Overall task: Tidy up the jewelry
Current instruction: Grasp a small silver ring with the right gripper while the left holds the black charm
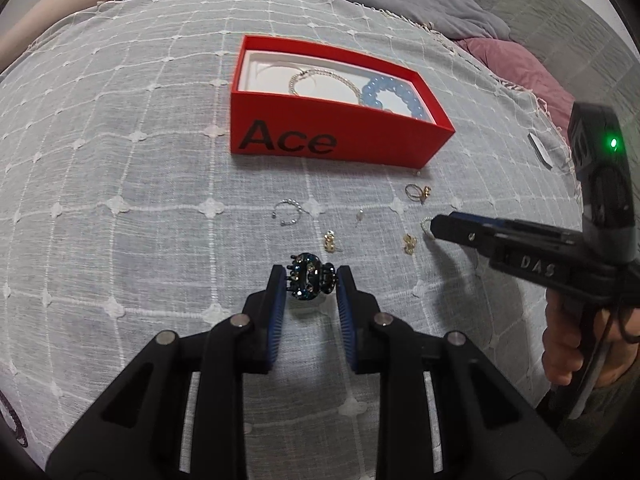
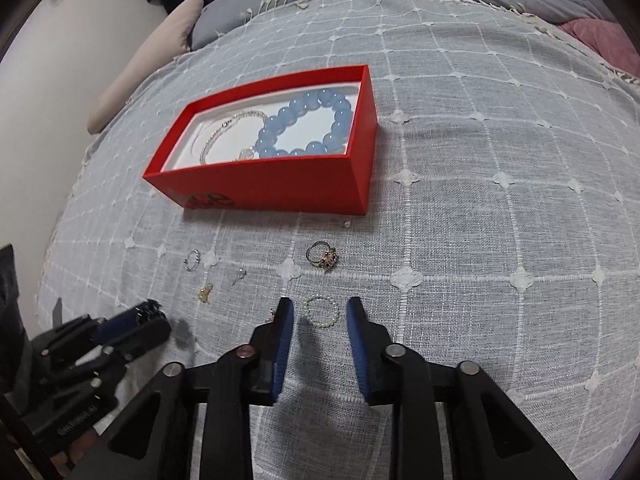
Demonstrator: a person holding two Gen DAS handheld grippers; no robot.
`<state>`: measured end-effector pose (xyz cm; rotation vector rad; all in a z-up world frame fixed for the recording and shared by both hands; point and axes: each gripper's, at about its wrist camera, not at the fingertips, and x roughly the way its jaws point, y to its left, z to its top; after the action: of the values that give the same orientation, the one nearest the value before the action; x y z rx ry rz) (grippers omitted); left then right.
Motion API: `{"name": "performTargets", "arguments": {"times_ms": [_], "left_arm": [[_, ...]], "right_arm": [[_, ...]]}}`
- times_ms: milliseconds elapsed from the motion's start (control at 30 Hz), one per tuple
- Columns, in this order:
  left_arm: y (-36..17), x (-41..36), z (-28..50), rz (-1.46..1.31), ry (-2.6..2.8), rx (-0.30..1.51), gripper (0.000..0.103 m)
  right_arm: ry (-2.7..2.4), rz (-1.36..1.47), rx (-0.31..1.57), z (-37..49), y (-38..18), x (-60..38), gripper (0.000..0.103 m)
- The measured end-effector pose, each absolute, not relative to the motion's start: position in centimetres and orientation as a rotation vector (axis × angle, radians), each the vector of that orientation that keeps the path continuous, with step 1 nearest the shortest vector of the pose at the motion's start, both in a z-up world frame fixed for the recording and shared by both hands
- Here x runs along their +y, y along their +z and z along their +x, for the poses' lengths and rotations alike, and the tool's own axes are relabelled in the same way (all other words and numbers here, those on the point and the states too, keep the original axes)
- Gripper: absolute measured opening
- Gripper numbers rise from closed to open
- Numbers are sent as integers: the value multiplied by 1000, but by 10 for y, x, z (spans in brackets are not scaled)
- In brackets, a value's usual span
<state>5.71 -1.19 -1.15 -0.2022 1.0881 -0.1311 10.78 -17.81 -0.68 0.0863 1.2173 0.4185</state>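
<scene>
A grey checked cloth [image 1: 120, 208] covered the bed, and on it the left gripper [image 1: 311, 280] clamped a dark jewelled hair claw [image 1: 310, 282] between its blue pads, just clear of the cloth. The right gripper [image 2: 320, 312] stood with jaws apart around a small pearl ring [image 2: 321, 311] lying on the cloth, pads not touching it. Beyond lay loose earrings [image 1: 330, 241], a gold ring [image 2: 323, 258] and a silver open ring [image 1: 286, 212], then the red box [image 1: 340, 148] holding a blue bead bracelet [image 2: 306, 124] and a silver bangle [image 1: 320, 80].
</scene>
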Motion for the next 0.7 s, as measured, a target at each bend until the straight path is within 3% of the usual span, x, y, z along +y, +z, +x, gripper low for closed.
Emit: {"name": "performTargets", "arguments": {"times_ms": [333, 700], "left_arm": [[-12, 0, 66, -233, -99, 1087, 27], [-11, 6, 68, -247, -97, 1081, 27]], "right_arm": [[410, -7, 1207, 106, -16, -164, 5], [466, 7, 1184, 101, -5, -164, 4]]}}
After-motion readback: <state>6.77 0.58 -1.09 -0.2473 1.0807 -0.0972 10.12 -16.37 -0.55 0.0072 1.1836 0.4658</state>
